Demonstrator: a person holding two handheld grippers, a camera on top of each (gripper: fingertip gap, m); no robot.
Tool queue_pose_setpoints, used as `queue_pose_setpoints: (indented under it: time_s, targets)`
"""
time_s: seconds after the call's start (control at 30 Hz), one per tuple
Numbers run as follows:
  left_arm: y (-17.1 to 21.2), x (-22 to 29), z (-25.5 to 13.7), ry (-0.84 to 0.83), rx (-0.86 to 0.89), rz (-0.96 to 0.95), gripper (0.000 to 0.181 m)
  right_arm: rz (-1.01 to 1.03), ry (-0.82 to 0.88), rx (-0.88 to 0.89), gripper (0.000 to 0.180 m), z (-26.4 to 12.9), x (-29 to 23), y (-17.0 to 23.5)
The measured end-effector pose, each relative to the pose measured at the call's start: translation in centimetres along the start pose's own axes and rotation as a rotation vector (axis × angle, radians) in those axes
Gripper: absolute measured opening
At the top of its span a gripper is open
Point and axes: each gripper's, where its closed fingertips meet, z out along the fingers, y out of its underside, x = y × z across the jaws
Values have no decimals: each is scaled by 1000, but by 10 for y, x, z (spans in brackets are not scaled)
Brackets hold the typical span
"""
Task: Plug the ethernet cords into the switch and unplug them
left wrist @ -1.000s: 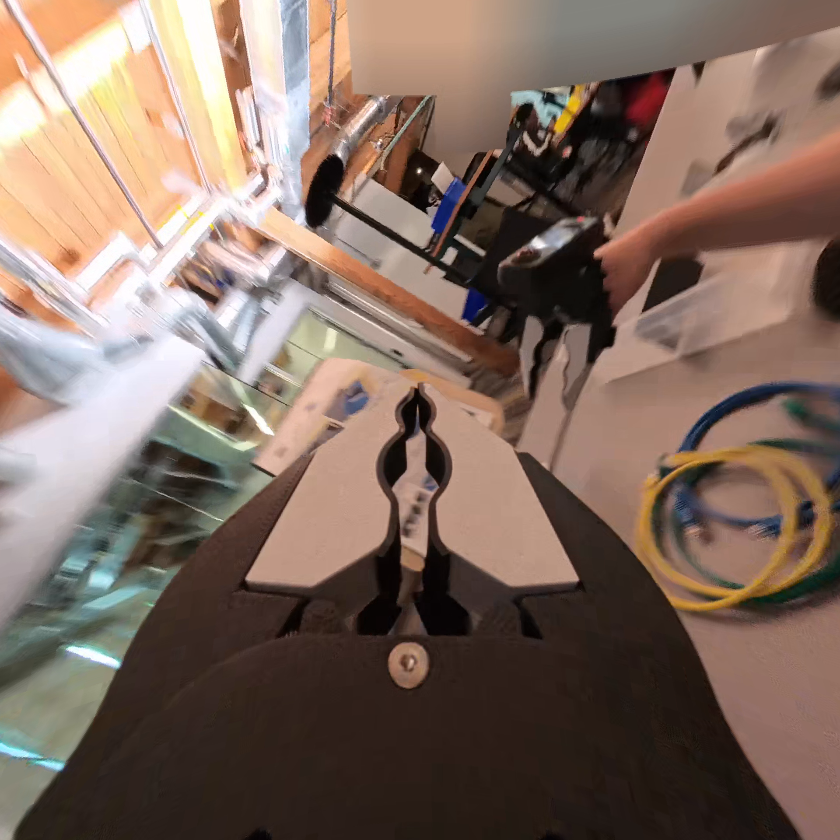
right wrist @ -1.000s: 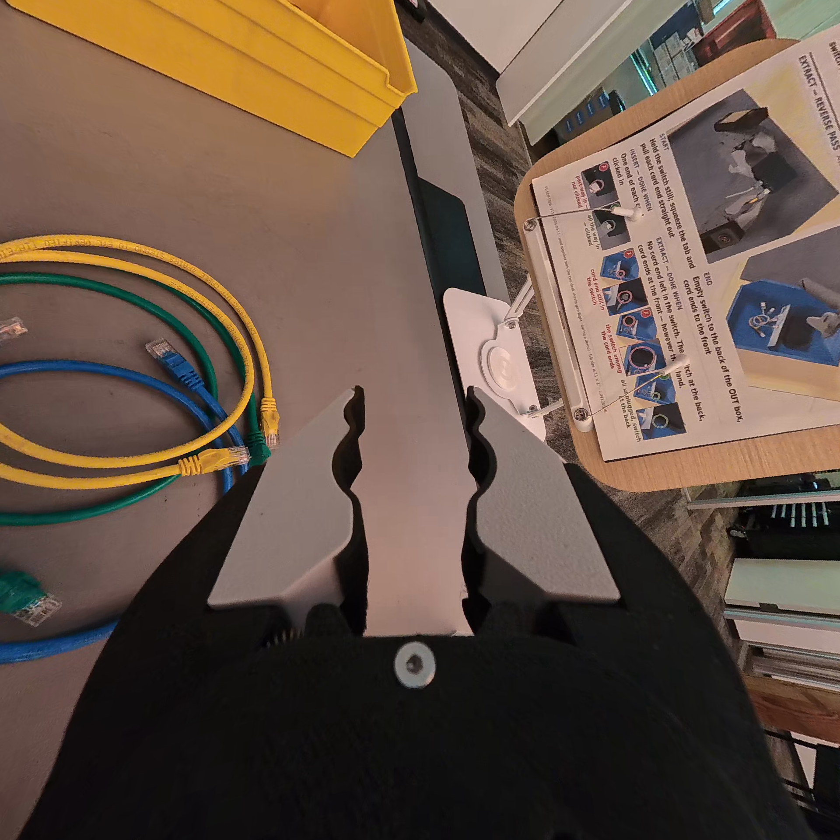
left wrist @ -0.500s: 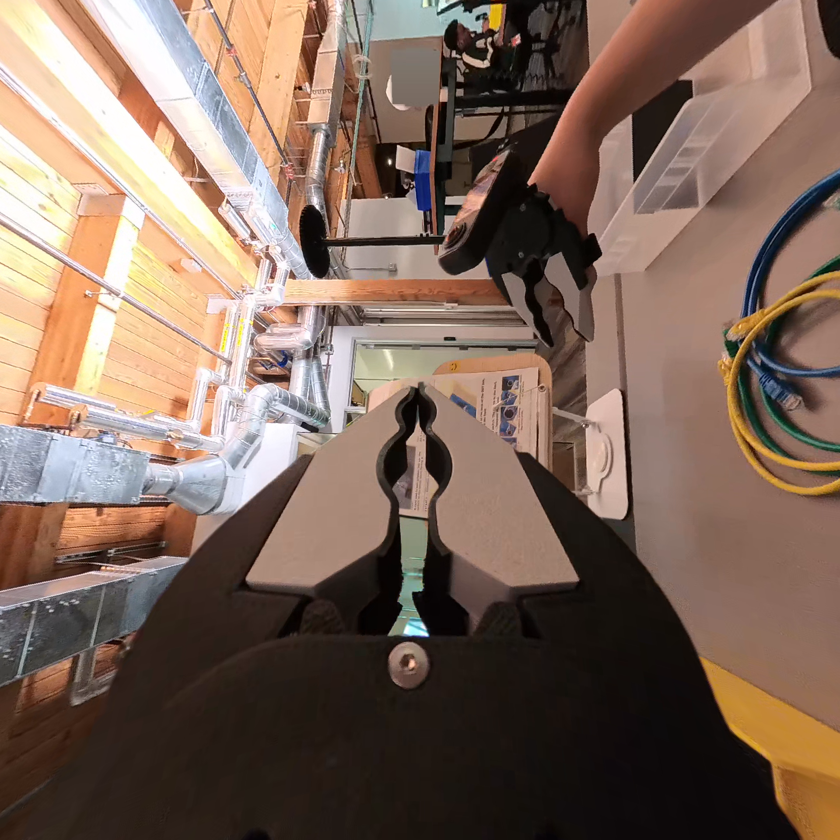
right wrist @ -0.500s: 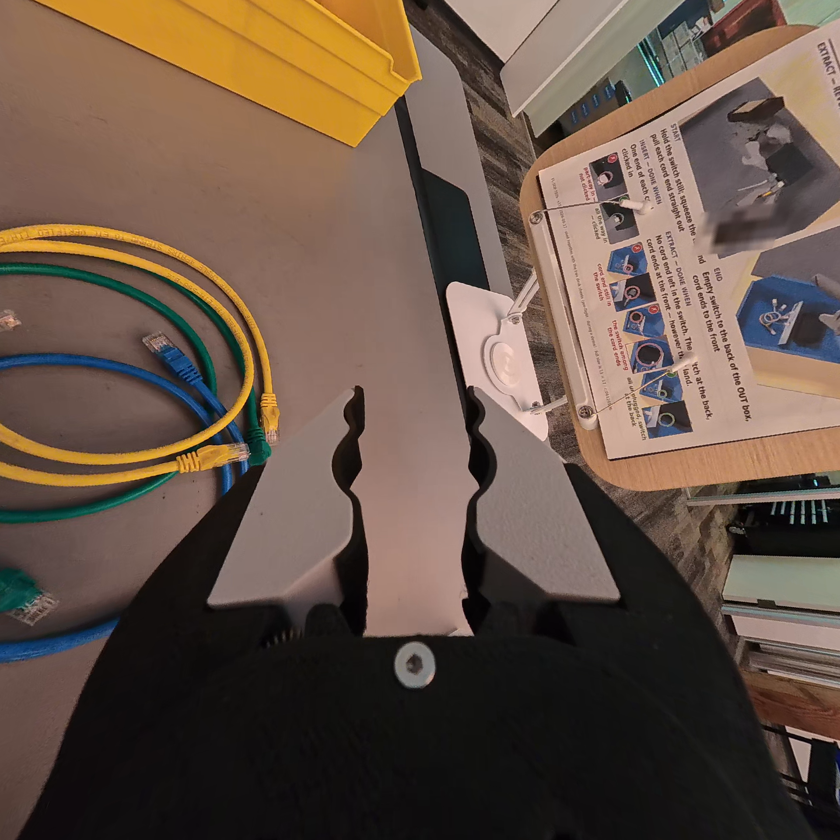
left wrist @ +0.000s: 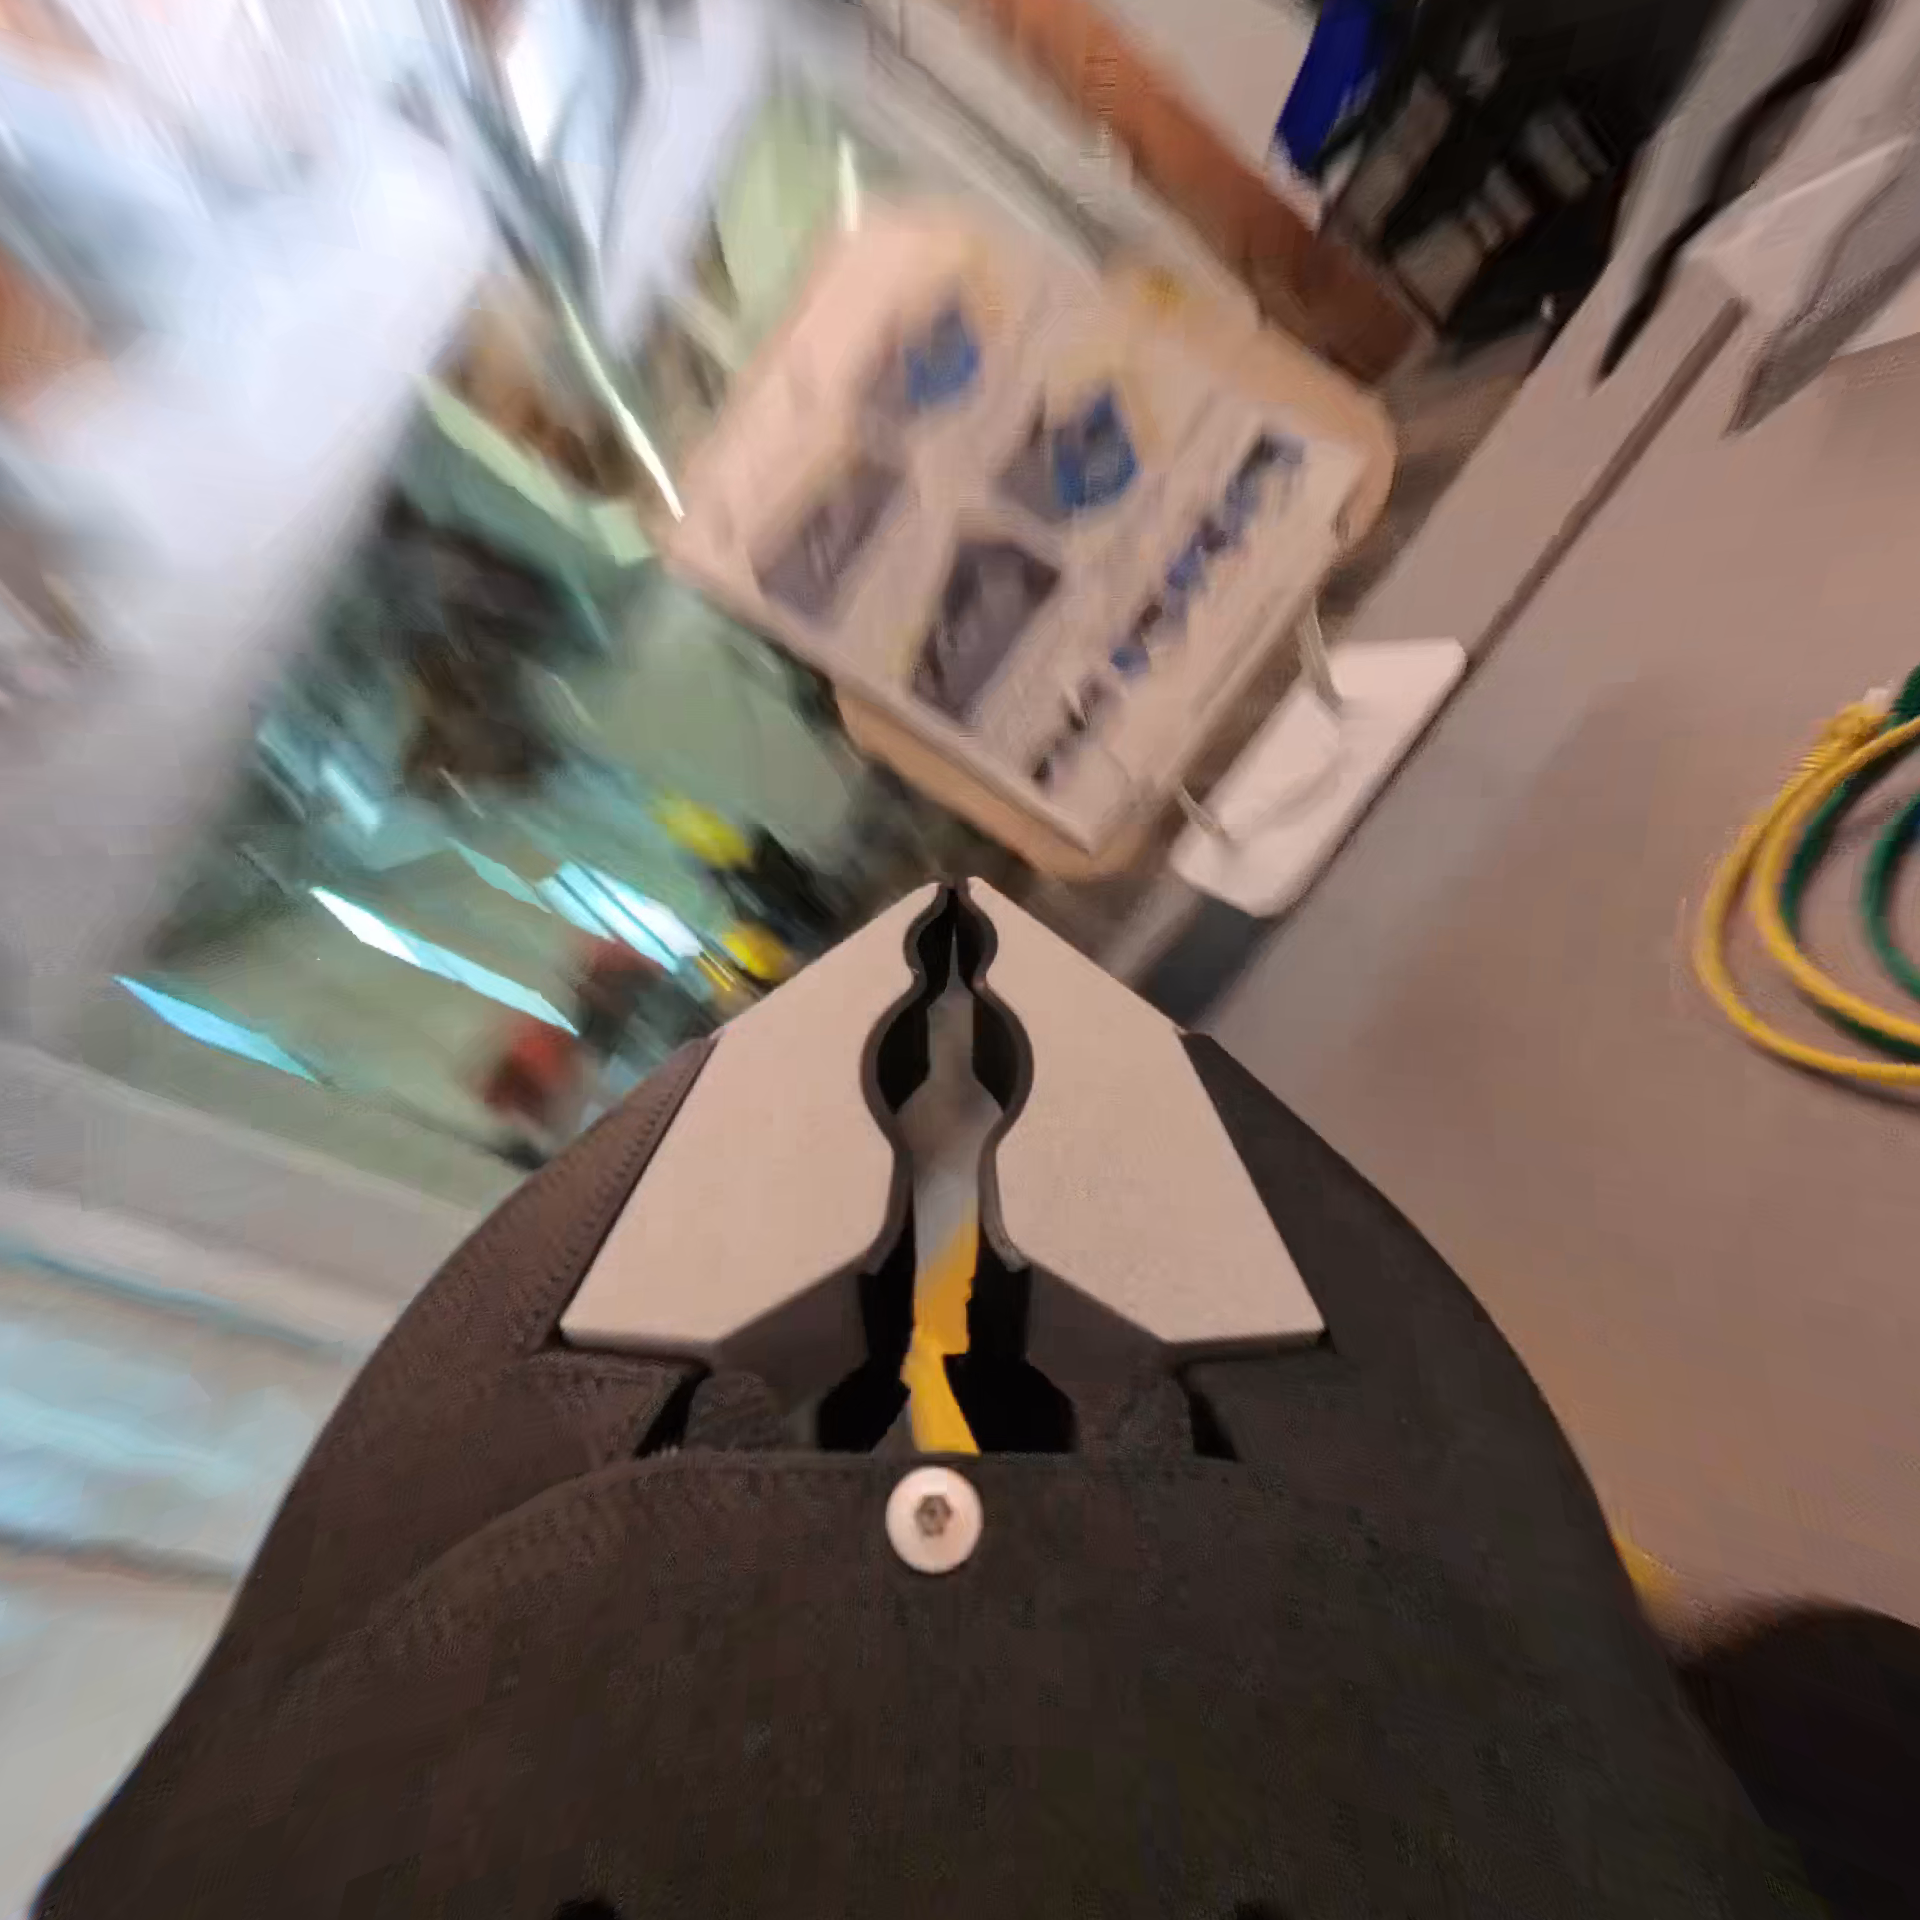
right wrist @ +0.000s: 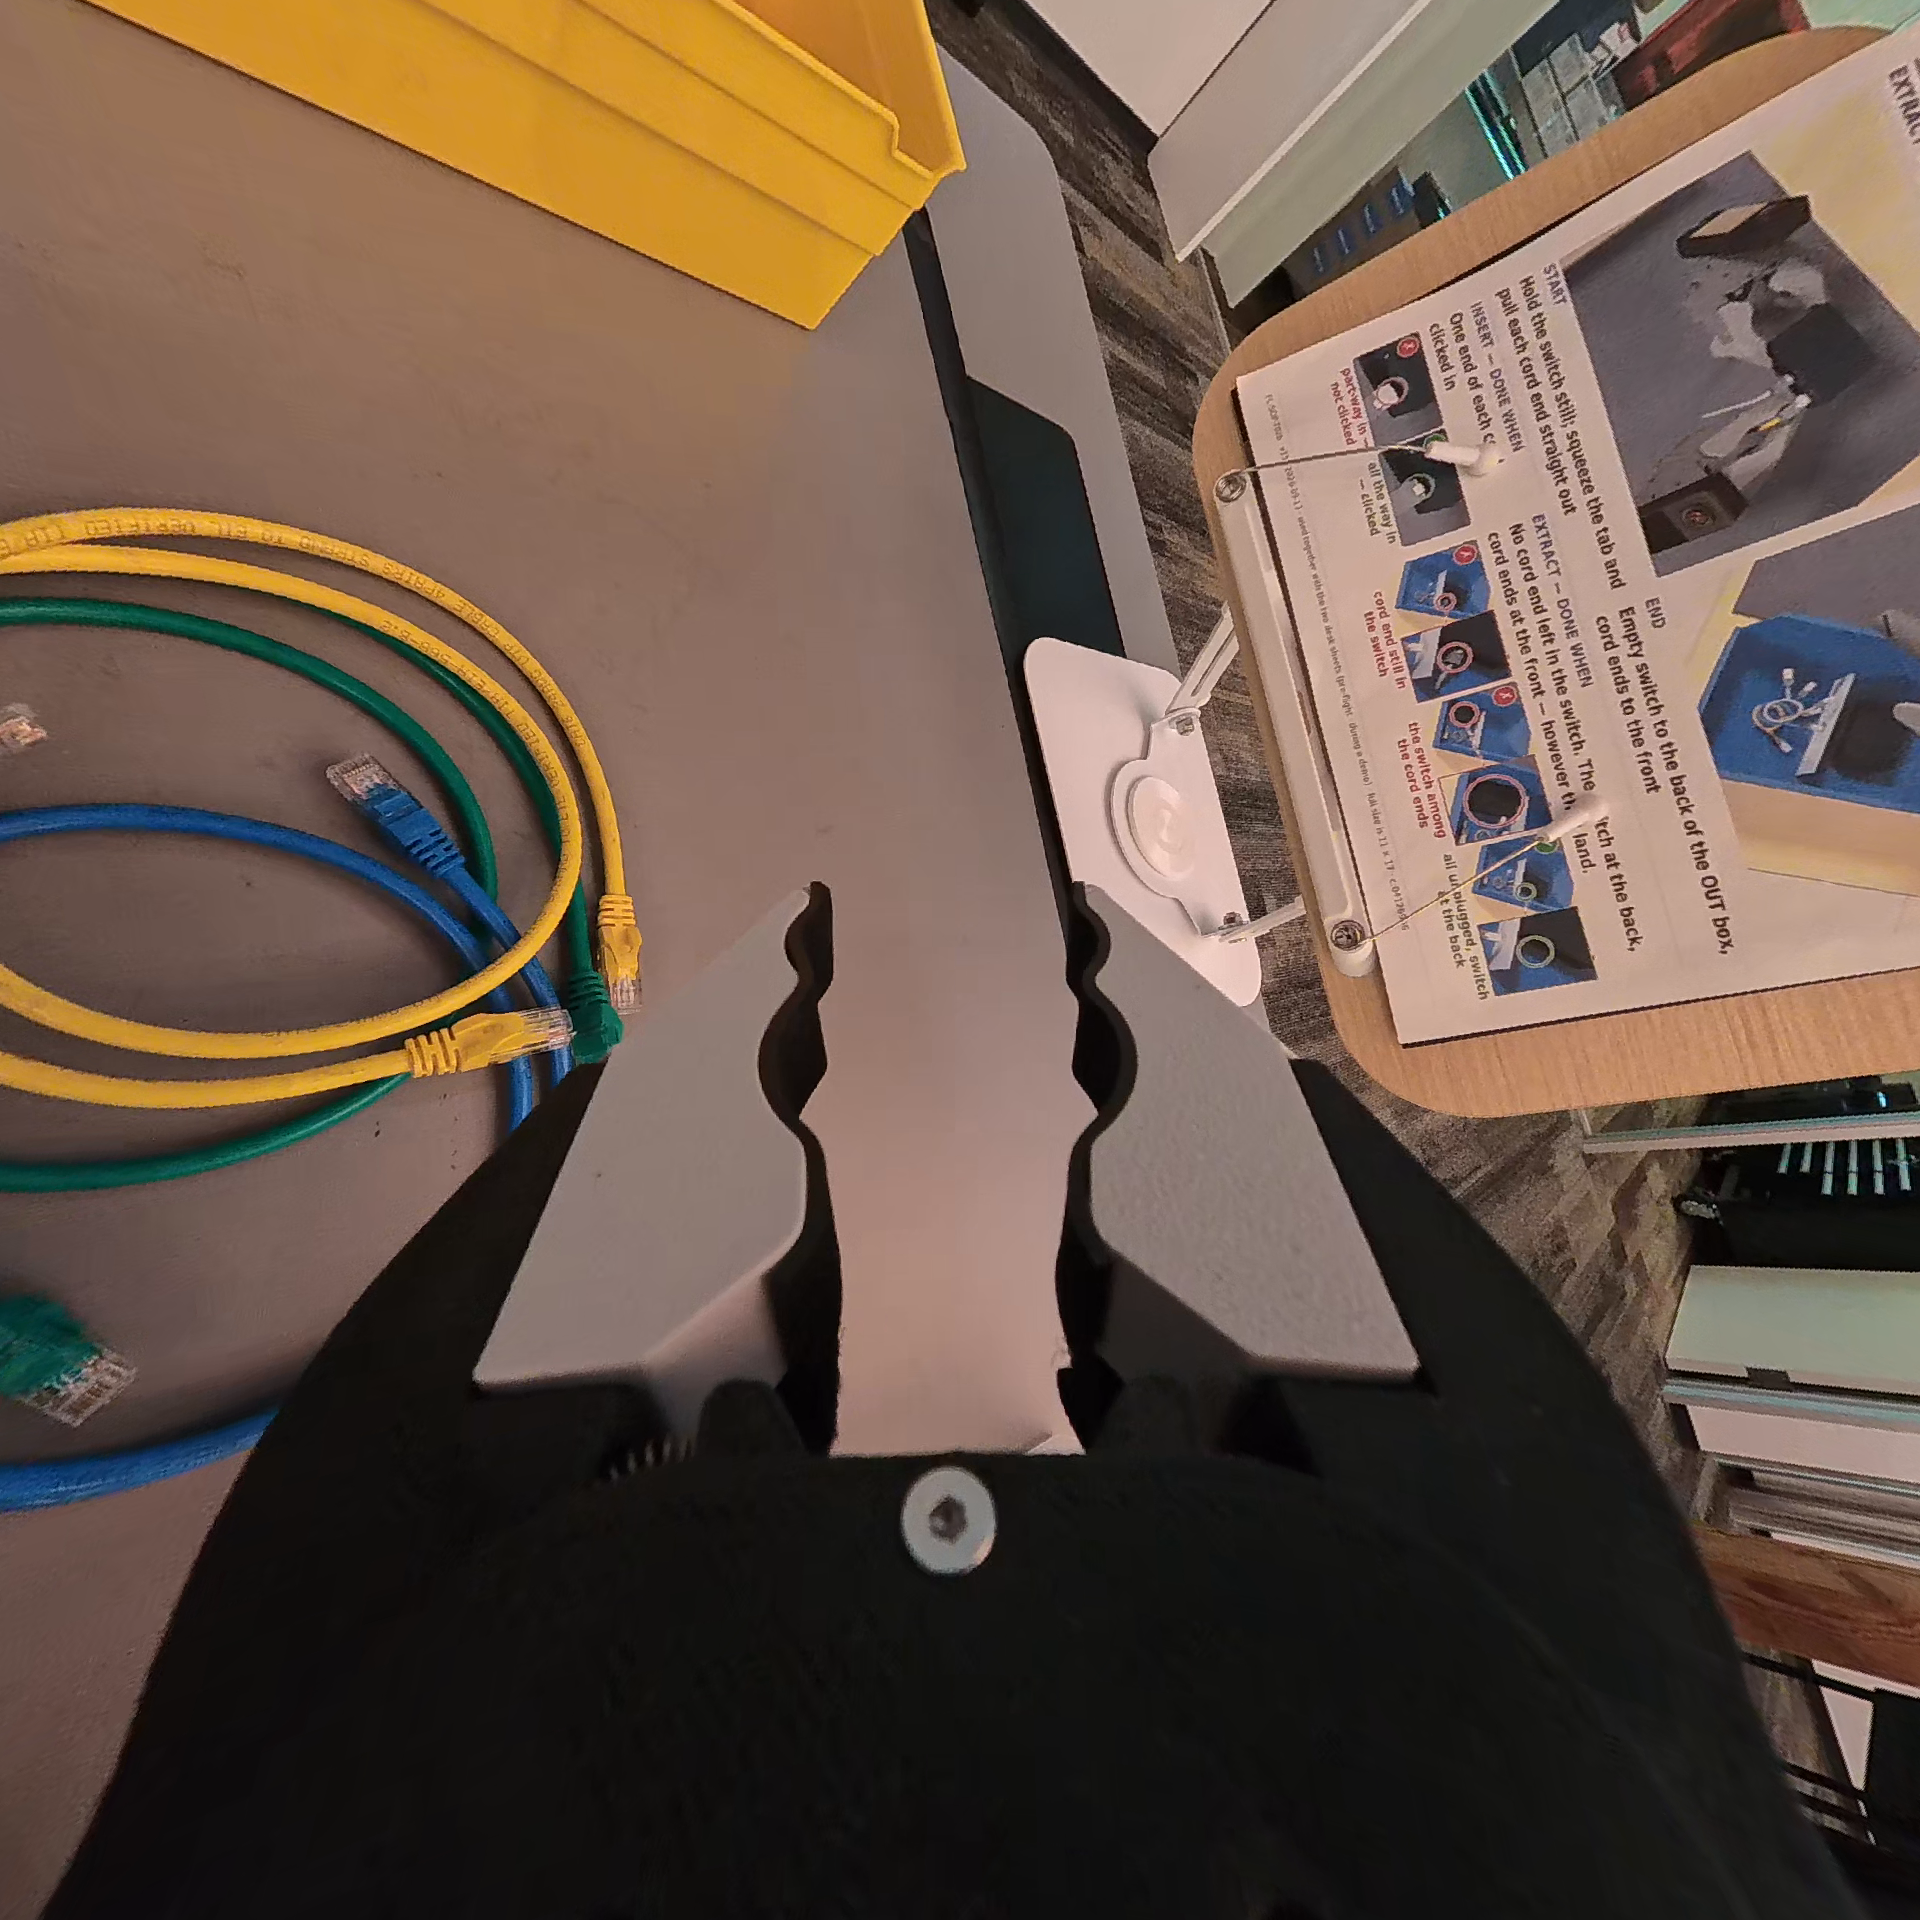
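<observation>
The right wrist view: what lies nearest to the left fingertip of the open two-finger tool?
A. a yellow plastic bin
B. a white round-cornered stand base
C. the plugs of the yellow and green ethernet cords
C: the yellow plug and green plug lie on the grey table just left of the right tool.

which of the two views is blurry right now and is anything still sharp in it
Left wrist view: heavy motion blur smears the room, the instruction sheet and the yellow cord; only the left gripper, its tips nearly touching, stays crisp. Right wrist view: sharp throughout, with the right gripper open, the cords' plugs clear, and wide-angle bending at the yellow bin.
</observation>
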Motion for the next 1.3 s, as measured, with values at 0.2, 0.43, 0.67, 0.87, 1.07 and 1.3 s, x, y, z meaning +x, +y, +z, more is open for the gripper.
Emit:
queue_pose_setpoints:
  time_s: [0.2,0.43,0.67,0.87,1.07,1.3]
  targets:
    - [145,20,54,357,-470,-644,0,4,-7,-10,46,2,-1,3]
    - [241,60,91,645,-799,-646,49,9,-18,-49,47,9,-3,14]
    - [290,92,112,894,-905,-345,78,37,-5,-80,48,12,4,28]
    - [323,108,120,1053,-943,-154,82,75,-10,-112,48,19,7,45]
    - [349,125,112,1197,-985,-80,90,65,-7,-162,48,25,7,55]
    - [363,141,103,1283,-987,-103,80,66,-13,-168,48,29,6,55]
